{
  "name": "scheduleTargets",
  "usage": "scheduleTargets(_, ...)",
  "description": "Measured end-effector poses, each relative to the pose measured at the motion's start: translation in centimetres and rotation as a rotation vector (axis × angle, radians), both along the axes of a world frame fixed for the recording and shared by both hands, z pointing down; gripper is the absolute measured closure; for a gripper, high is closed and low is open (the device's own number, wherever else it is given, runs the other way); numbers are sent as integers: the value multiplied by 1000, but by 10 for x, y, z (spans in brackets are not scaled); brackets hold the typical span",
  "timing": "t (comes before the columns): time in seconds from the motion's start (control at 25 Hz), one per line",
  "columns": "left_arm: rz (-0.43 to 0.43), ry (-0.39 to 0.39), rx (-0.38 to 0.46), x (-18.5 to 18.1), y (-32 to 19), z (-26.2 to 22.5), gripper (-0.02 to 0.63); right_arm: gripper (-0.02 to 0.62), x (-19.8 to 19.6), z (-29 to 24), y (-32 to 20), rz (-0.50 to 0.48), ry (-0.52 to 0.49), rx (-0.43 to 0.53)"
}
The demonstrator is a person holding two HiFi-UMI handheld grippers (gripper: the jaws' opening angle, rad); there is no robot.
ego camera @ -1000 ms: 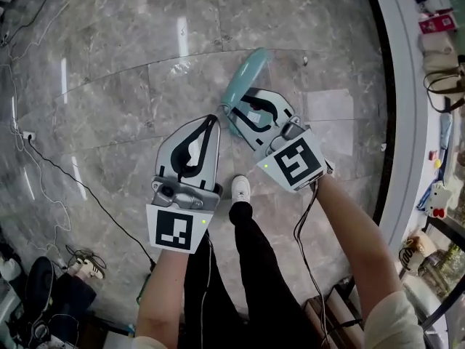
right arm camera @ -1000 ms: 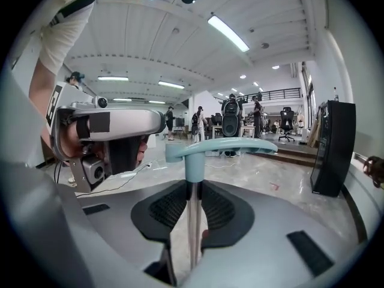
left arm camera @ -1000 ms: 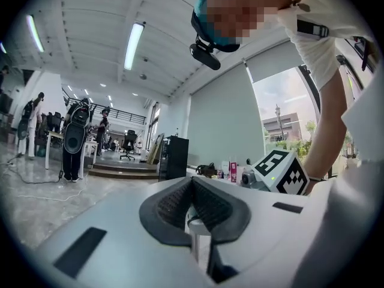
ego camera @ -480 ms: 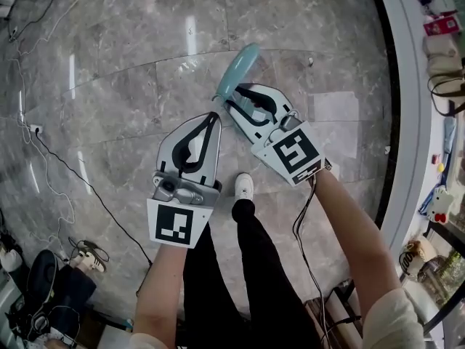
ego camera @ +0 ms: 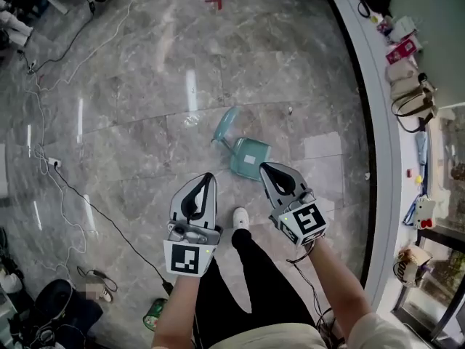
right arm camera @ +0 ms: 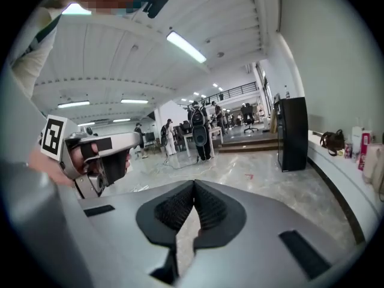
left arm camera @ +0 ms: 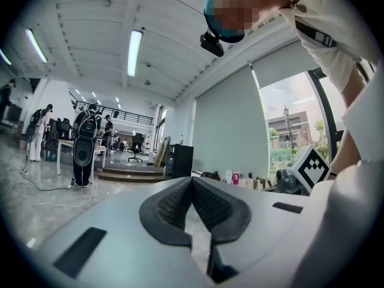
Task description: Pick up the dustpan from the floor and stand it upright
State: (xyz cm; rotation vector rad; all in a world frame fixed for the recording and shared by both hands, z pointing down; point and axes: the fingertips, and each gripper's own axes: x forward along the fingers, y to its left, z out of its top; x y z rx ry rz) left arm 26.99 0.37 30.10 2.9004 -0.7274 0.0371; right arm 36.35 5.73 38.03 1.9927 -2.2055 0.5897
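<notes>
The teal dustpan (ego camera: 250, 158) rests on the grey marble floor, its handle (ego camera: 226, 123) running up and to the left; it looks stood on its base, though this steep angle leaves that uncertain. Neither gripper touches it. My left gripper (ego camera: 208, 177) hangs nearer me, left of the pan, jaws shut and empty. My right gripper (ego camera: 264, 167) is just below the pan's right corner, also shut on nothing. The left gripper view shows closed pads (left arm camera: 180, 206) facing the room. Closed pads (right arm camera: 207, 212) show likewise in the right gripper view. The dustpan is in neither gripper view.
Cables (ego camera: 73, 187) trail over the floor at left. A white curved ledge (ego camera: 378, 122) with bags runs along the right. My white shoe (ego camera: 240, 217) is below the grippers, a green can (ego camera: 154, 313) further back. People and a black cabinet (right arm camera: 291, 134) stand far off.
Both grippers have drawn back toward me and risen. The right gripper, which lay over the dustpan's handle before, is now apart from it. The dustpan sits alone on the floor, looking farther away.
</notes>
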Motion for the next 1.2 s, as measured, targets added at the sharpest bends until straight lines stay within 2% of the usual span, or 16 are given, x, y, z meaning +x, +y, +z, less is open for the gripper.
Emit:
scheduleTargets(0.16, 62, 47, 24, -1, 39, -99, 595, 578, 1, -114, 36, 61, 8, 87)
scheduleTargets(0.32, 130, 38, 78, -16, 67, -161, 595, 578, -2, -215, 55, 134, 28, 226)
scheduleTargets(0.48, 129, 69, 101, -35, 91, -215, 595, 578, -24, -288, 72, 129, 95, 336)
scheduleTargets(0.72, 178, 55, 142, -109, 115, -238, 595, 578, -113, -321, 104, 104, 177, 326)
scheduleTargets(0.84, 191, 87, 118, -140, 133, -250, 595, 578, -146, -322, 127, 144, 168, 302)
scheduleTargets(1.0, 224, 76, 154, -201, 152, -259, 595, 578, -201, -334, 150, 201, 155, 329)
scheduleTargets(1.2, 186, 108, 141, -259, 168, -271, 595, 578, -250, -351, 180, 229, 189, 337)
